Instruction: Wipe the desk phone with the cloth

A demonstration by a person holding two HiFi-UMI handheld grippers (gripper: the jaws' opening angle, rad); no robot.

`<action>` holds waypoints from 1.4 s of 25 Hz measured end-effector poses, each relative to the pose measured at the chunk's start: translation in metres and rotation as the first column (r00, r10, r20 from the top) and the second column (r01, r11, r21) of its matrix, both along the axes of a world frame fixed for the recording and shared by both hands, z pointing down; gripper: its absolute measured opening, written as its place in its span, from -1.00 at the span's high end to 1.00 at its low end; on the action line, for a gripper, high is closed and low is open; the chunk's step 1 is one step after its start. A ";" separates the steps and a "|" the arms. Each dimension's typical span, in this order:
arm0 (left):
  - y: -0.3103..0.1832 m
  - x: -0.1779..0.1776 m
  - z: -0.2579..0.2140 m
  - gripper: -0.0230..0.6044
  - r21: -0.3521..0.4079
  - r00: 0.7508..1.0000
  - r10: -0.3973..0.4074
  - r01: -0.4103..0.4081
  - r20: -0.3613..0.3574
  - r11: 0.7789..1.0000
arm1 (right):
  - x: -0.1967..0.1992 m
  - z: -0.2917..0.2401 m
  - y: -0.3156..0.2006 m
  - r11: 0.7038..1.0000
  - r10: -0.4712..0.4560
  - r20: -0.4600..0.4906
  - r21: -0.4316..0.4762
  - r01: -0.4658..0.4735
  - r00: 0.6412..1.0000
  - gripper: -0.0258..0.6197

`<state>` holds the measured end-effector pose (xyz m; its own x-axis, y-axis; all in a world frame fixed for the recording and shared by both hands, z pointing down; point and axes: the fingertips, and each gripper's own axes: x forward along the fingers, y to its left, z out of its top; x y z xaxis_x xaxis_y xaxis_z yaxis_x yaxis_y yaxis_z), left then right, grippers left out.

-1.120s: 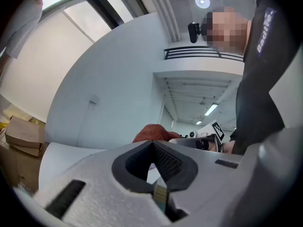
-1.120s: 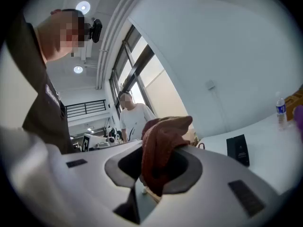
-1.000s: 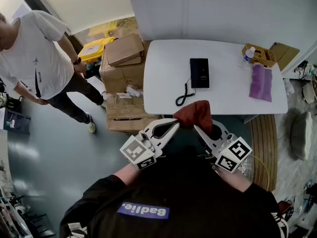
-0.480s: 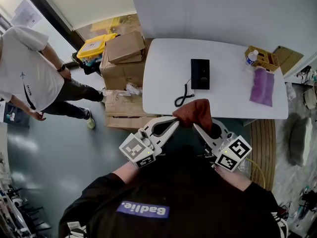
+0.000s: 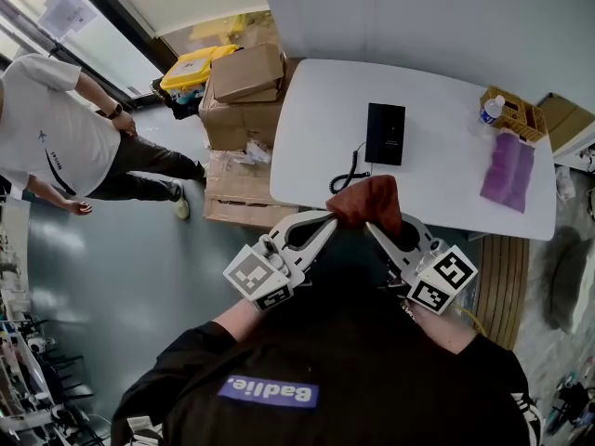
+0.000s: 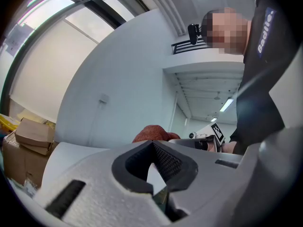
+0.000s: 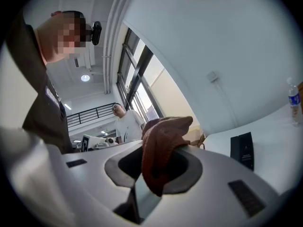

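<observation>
The black desk phone (image 5: 385,134) lies on the white table (image 5: 446,170), its coiled cord (image 5: 349,169) trailing toward the near edge; the right gripper view shows the phone (image 7: 242,148) ahead to the right. A rust-red cloth (image 5: 371,203) hangs in the air just short of that edge. My right gripper (image 5: 370,228) is shut on the cloth (image 7: 161,136), which drapes down through its jaws (image 7: 158,151). My left gripper (image 5: 330,219) meets the cloth's left side. Its jaws (image 6: 151,145) are shut, and the cloth (image 6: 151,133) pokes up just beyond the tips.
A purple cloth (image 5: 507,170), a wicker basket (image 5: 517,115) and a water bottle (image 5: 492,109) sit at the table's right end. Cardboard boxes (image 5: 244,82) and a yellow bin (image 5: 195,63) stand left of the table. A person in a white T-shirt (image 5: 56,128) stands at far left.
Both grippers keep the same hold and pose with the cloth. The head view has shifted slightly, and the person in the white T-shirt has moved further left.
</observation>
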<state>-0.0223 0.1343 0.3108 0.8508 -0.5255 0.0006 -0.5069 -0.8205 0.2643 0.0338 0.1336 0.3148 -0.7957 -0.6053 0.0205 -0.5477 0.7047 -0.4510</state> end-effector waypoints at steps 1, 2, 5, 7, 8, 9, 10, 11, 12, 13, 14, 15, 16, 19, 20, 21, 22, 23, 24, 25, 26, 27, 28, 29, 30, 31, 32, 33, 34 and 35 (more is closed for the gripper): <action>0.001 0.002 0.001 0.91 -0.008 1.000 -0.008 0.008 0.001 1.000 | 0.003 0.002 -0.001 1.000 -0.004 0.002 -0.004 0.004 1.000 0.63; 0.001 0.004 0.003 0.91 -0.014 1.000 -0.013 0.013 0.002 1.000 | 0.004 0.004 -0.002 1.000 -0.007 0.004 -0.007 0.007 1.000 0.63; -0.003 0.004 0.006 0.91 -0.017 1.000 -0.015 0.016 0.007 1.000 | 0.007 0.007 -0.005 1.000 -0.005 0.005 -0.011 0.005 1.000 0.63; -0.009 0.005 0.006 0.91 -0.019 1.000 -0.007 0.007 0.000 1.000 | 0.007 0.009 -0.011 1.000 0.004 -0.002 -0.017 -0.004 1.000 0.63; -0.012 0.006 0.006 0.91 -0.023 1.000 0.001 -0.001 -0.005 1.000 | 0.007 0.010 -0.014 1.000 0.011 -0.007 -0.021 -0.011 1.000 0.63; -0.016 0.006 0.006 0.91 -0.023 1.000 0.010 -0.010 -0.010 1.000 | 0.006 0.010 -0.019 1.000 0.019 -0.012 -0.024 -0.019 1.000 0.63; -0.021 0.005 0.007 0.91 -0.018 1.000 0.019 -0.020 -0.015 1.000 | 0.004 0.010 -0.023 0.999 0.028 -0.017 -0.023 -0.028 0.999 0.63; -0.026 0.003 0.008 0.91 -0.014 0.999 0.030 -0.030 -0.020 0.999 | 0.001 0.008 -0.027 0.999 0.036 -0.023 -0.021 -0.036 0.999 0.63; -0.031 0.001 0.007 0.91 -0.008 0.999 0.041 -0.042 -0.029 0.999 | -0.002 0.007 -0.031 0.999 0.044 -0.030 -0.016 -0.044 0.999 0.63; -0.035 -0.001 0.006 0.91 0.001 0.998 0.053 -0.053 -0.042 0.999 | -0.005 0.006 -0.035 0.999 0.051 -0.039 -0.011 -0.051 0.998 0.63; -0.040 -0.004 0.003 0.91 0.011 0.996 0.064 -0.064 -0.059 0.998 | -0.009 0.005 -0.039 0.998 0.058 -0.050 -0.008 -0.059 0.997 0.63; -0.045 -0.007 0.000 0.91 0.015 0.995 0.076 -0.076 -0.070 0.997 | -0.012 0.004 -0.043 0.998 0.067 -0.060 -0.007 -0.068 0.996 0.63; -0.050 -0.011 0.000 0.91 0.015 0.994 0.088 -0.087 -0.065 0.996 | -0.015 0.004 -0.047 0.997 0.078 -0.068 -0.007 -0.079 0.995 0.63; -0.069 -0.027 0.002 0.91 0.030 0.991 0.123 -0.122 -0.043 0.992 | -0.026 0.000 -0.062 0.992 0.123 -0.078 -0.003 -0.124 0.989 0.63; -0.074 -0.031 0.001 0.91 0.034 0.990 0.134 -0.133 -0.046 0.991 | -0.030 -0.001 -0.067 0.990 0.138 -0.081 -0.002 -0.139 0.987 0.63; -0.079 -0.035 0.001 0.91 0.036 0.988 0.145 -0.143 -0.051 0.989 | -0.034 -0.002 -0.072 0.988 0.152 -0.085 -0.002 -0.153 0.985 0.63; -0.084 -0.039 0.001 0.91 0.037 0.986 0.156 -0.154 -0.054 0.987 | -0.037 -0.002 -0.076 0.986 0.166 -0.089 -0.001 -0.167 0.982 0.63; -0.087 -0.042 0.001 0.91 0.035 0.984 0.168 -0.167 -0.053 0.985 | -0.040 -0.003 -0.080 0.984 0.180 -0.093 0.000 -0.180 0.979 0.63; -0.090 -0.044 0.003 0.91 0.033 0.982 0.180 -0.179 -0.050 0.983 | -0.042 -0.002 -0.083 0.981 0.193 -0.095 0.000 -0.194 0.977 0.63; -0.093 -0.046 0.004 0.91 0.030 0.980 0.190 -0.188 -0.052 0.982 | -0.043 -0.002 -0.086 0.978 0.208 -0.095 -0.001 -0.209 0.974 0.63; -0.096 -0.047 0.004 0.91 0.028 0.979 0.194 -0.193 -0.060 0.981 | -0.043 0.000 -0.088 0.975 0.221 -0.095 -0.004 -0.222 0.971 0.63; -0.100 -0.048 0.004 0.91 0.024 0.978 0.195 -0.194 -0.069 0.981 | -0.043 0.003 -0.090 0.972 0.232 -0.094 -0.010 -0.234 0.968 0.63; -0.103 -0.048 0.005 0.91 0.017 0.978 0.193 -0.193 -0.075 0.981 | -0.042 0.006 -0.091 0.970 0.240 -0.094 -0.019 -0.243 0.966 0.63; -0.106 -0.048 0.007 0.91 0.009 0.978 0.191 -0.191 -0.078 0.982 | -0.040 0.009 -0.093 0.968 0.244 -0.094 -0.029 -0.248 0.965 0.63; -0.108 -0.047 0.010 0.91 0.002 0.979 0.189 -0.190 -0.079 0.982 | -0.038 0.013 -0.095 0.968 0.244 -0.096 -0.039 -0.249 0.965 0.63; -0.111 -0.044 0.012 0.91 -0.005 0.979 0.187 -0.188 -0.079 0.982 | -0.035 0.016 -0.097 0.968 0.243 -0.098 -0.046 -0.248 0.965 0.63; -0.113 -0.042 0.013 0.91 -0.010 0.980 0.186 -0.187 -0.077 0.982 | -0.031 0.019 -0.100 0.968 0.241 -0.100 -0.051 -0.247 0.965 0.63; -0.117 -0.039 0.015 0.91 -0.013 0.981 0.182 -0.184 -0.073 0.983 | -0.027 0.022 -0.104 0.968 0.240 -0.100 -0.054 -0.246 0.966 0.63; -0.121 -0.036 0.017 0.91 -0.014 0.982 0.176 -0.177 -0.070 0.984 | -0.023 0.024 -0.109 0.968 0.237 -0.100 -0.056 -0.243 0.966 0.63; -0.126 -0.032 0.018 0.91 -0.016 0.984 0.166 -0.167 -0.068 0.986 | -0.018 0.027 -0.114 0.969 0.233 -0.100 -0.059 -0.239 0.967 0.63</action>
<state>-0.0546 0.0081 0.3290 0.9249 -0.3771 -0.0487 -0.3446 -0.8856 0.3114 0.0154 0.0200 0.3417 -0.6233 -0.7701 0.1357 -0.7359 0.5189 -0.4348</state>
